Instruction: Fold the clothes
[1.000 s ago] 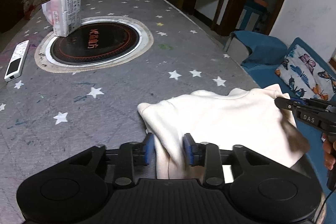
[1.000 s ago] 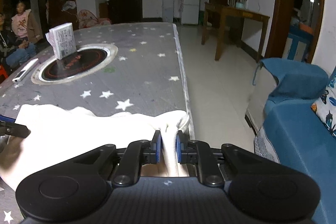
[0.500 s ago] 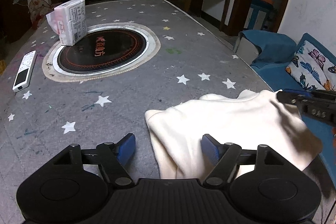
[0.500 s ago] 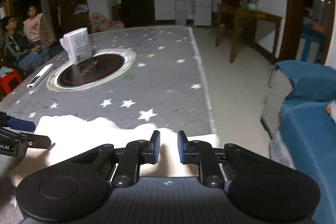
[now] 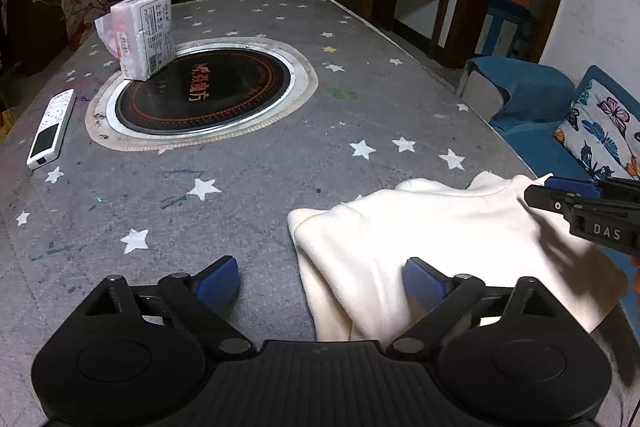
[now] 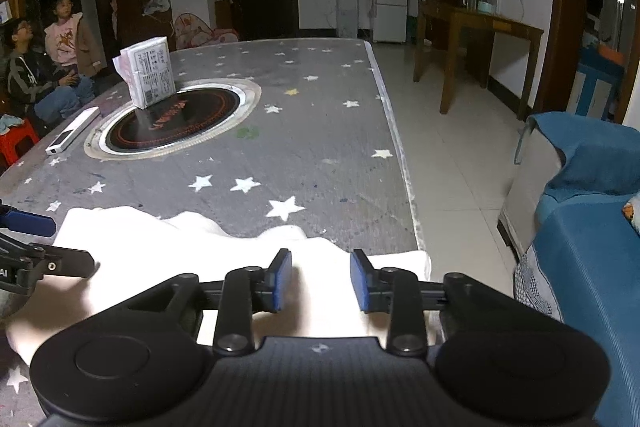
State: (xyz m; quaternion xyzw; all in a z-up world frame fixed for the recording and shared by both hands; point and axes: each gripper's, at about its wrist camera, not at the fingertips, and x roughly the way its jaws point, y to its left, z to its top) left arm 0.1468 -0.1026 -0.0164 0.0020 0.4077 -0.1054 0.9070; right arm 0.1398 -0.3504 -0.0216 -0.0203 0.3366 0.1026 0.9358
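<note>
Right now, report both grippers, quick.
Left gripper: jaws wide open, holding nothing, over the white garment.
Right gripper: jaws open, holding nothing, garment beneath.

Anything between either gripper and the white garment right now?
Nothing visible. Both are open directly over the garment: left gripper straddles its left edge, right gripper sits over its right end at the table edge. Tissue pack and remote lie far off.

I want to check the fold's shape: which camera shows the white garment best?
The left wrist view. There the white garment shows its folded left edge, its top surface and the collar end, lying on the table. In the right wrist view the gripper body hides much of the garment; only its far edge shows.
</note>
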